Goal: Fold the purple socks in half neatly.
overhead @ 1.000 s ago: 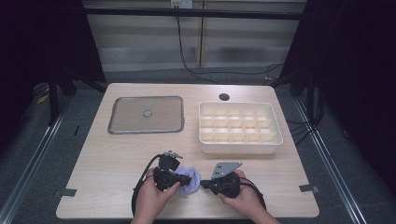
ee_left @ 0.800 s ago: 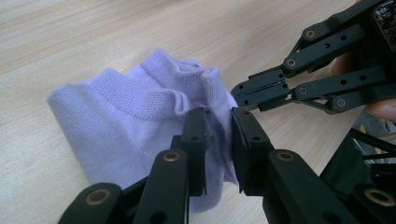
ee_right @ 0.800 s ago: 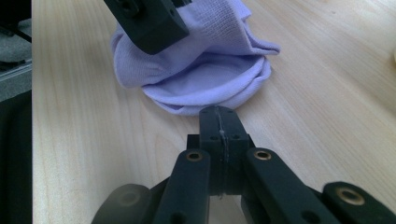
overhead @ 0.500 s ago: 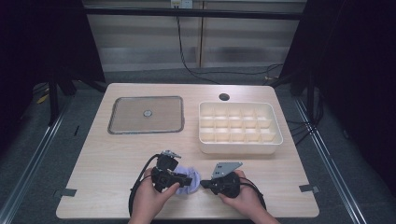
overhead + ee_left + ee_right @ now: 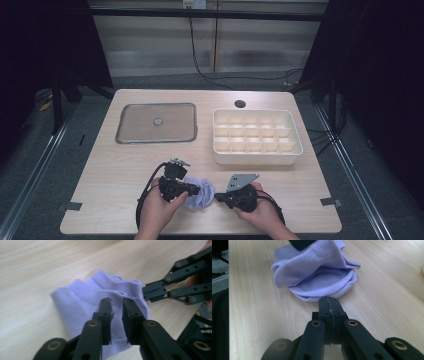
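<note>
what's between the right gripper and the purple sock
Nothing visible. The right gripper, jaws shut, points at the lavender sock, its tip at the sock's near edge on the bare wooden table. The left gripper sits over the sock from the far side.

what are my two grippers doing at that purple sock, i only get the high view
observer: the right gripper is shut, jaws flat together, with its tips right at the near edge of the sock.
operator: is it pinching any fabric
observer: cannot tell. In the left gripper view its tips meet the rim of the sock's cuff, but the contact itself is too small to read.
operator: and the left one
observer: the left gripper has just been closing its jaws, and a narrow gap is left between them. It sits over the middle of the sock. The fabric shows through the gap, but the pads are not pressing on it.
</note>
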Demonstrator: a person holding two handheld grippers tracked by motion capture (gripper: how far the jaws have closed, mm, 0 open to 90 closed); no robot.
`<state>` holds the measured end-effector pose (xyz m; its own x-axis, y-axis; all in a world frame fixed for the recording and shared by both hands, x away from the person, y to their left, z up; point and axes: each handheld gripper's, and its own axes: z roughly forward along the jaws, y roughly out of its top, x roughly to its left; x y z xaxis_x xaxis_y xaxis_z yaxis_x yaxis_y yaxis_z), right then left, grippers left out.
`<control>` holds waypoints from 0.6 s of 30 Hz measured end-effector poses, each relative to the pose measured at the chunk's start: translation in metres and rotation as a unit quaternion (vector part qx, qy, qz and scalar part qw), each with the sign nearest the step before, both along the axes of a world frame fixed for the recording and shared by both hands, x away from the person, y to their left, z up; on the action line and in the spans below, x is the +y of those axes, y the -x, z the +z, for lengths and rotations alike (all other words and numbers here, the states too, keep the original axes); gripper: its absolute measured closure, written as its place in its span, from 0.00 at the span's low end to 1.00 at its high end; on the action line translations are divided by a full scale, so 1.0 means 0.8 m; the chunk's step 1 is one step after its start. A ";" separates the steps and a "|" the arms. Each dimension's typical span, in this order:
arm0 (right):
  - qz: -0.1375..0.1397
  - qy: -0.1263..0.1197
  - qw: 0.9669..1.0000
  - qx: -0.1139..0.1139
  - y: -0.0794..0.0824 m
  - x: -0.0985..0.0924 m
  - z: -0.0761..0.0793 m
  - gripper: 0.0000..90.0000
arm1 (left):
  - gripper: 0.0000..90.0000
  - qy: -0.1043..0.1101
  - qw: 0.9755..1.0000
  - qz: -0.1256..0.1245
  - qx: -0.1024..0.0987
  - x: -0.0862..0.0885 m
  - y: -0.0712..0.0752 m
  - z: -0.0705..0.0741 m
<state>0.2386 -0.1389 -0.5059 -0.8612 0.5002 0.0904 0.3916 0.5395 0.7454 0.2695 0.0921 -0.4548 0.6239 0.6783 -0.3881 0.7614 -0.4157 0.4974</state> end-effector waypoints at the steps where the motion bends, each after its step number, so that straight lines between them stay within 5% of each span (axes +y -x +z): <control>1: 0.000 -0.001 1.000 0.000 0.000 0.000 0.000 1.00 | 0.81 -0.001 1.000 -0.003 -0.001 -0.002 0.001 0.000; 13: -0.002 -0.003 1.000 0.003 0.000 0.000 0.000 1.00 | 0.72 -0.032 0.999 -0.027 0.010 -0.018 0.005 -0.020; 18: -0.002 -0.004 1.000 0.003 0.000 0.000 -0.001 1.00 | 0.87 -0.055 0.998 -0.022 0.005 -0.020 0.006 -0.021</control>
